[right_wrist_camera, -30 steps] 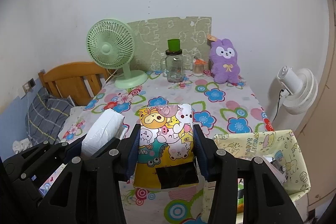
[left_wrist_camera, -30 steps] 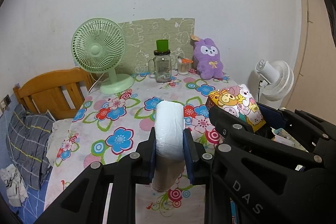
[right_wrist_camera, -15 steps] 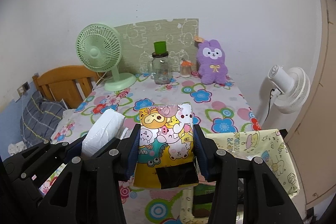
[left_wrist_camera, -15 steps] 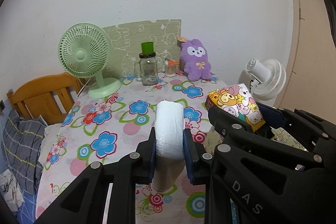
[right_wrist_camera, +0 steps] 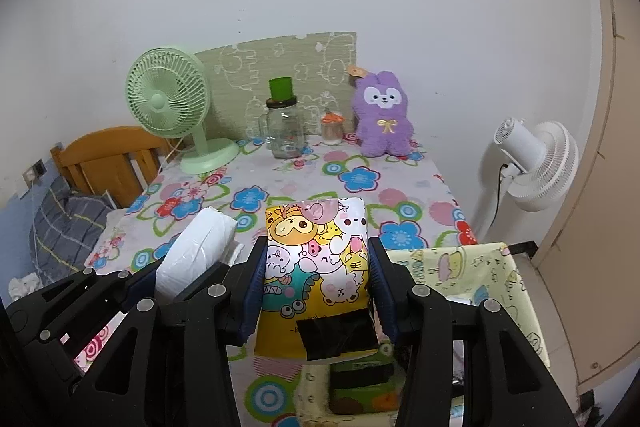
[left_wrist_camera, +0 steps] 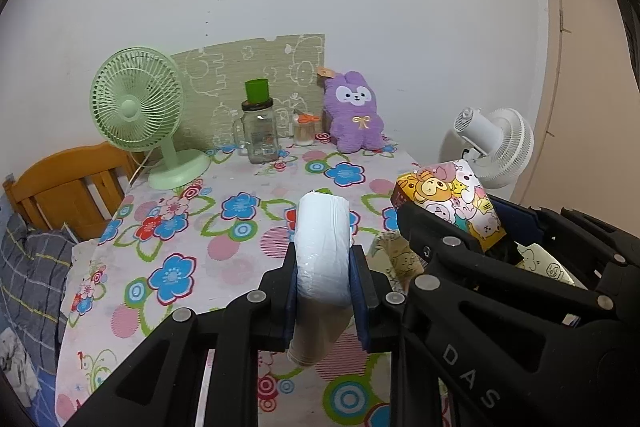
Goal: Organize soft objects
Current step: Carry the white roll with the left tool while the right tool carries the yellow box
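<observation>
Both grippers hang side by side over the near end of the flowered table (left_wrist_camera: 172, 267), and each one has a load. The left gripper (left_wrist_camera: 323, 301) has its blue pads clamped tight on a white wrapped soft pack (left_wrist_camera: 323, 251), which stands up between the fingers and sticks out above and below them. From the right wrist view that same pack (right_wrist_camera: 196, 251) tilts off to the left, held clear of the tablecloth. The right gripper (right_wrist_camera: 316, 291) grips a cartoon-print pack (right_wrist_camera: 316, 259), yellow with little animal faces, pads pressed against both its sides and a black patch low on its front. In the left wrist view it (left_wrist_camera: 452, 203) leans away to the right, just beside the white one. Below the right gripper sits a pale yellow printed bag (right_wrist_camera: 472, 267), open at the top, at the table's near right corner. At the far end, along the wall: a green desk fan (right_wrist_camera: 168, 107), a glass jar (right_wrist_camera: 285, 135) with a green cup on top, and a purple plush rabbit (right_wrist_camera: 382, 115). A white fan (right_wrist_camera: 536, 163) stands off the table's right side.
</observation>
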Tool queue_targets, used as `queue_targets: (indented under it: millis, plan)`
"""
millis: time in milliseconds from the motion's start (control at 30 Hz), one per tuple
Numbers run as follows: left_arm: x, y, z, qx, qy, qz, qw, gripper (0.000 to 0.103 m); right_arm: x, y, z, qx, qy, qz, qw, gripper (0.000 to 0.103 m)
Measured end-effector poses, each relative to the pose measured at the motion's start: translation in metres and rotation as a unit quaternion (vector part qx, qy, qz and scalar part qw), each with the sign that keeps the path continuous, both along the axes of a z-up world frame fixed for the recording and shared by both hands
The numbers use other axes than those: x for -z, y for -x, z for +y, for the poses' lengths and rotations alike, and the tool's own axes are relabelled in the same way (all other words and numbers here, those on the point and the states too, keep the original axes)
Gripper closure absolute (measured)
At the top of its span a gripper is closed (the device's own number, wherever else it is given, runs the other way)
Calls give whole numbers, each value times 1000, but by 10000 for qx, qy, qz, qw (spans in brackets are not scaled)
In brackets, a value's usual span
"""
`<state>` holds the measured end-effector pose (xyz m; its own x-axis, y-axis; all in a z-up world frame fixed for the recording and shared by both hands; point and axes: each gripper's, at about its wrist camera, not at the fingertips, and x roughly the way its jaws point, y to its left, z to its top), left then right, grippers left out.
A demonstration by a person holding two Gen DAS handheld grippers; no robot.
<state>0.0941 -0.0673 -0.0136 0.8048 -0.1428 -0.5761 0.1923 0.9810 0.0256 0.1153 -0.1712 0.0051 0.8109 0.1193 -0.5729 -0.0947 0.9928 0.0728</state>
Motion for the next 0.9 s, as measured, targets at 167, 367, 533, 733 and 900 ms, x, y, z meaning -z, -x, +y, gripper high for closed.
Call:
queue_targets:
  millis: [167,367,533,733,900]
  plan:
    - [3,-1,-11,71,-39,23,10000,81,2,1,-10,68,23,11,10000,52]
    - [4,-2,-26,152,-119,40,9998,81,5,0,-24,140,-5,24,9999,52]
    - [6,-4,-37,222,-120,34,9997,81,7,0,-37,220,-20,18,9998,52]
    - [7,-6,-54,321,-132,51,9994,81,9,1,-51,322,-32,30,9995,52]
    - [10,-8,-69,458,-110,90,9988,81,12,2,-66,442,-23,57,9990,52]
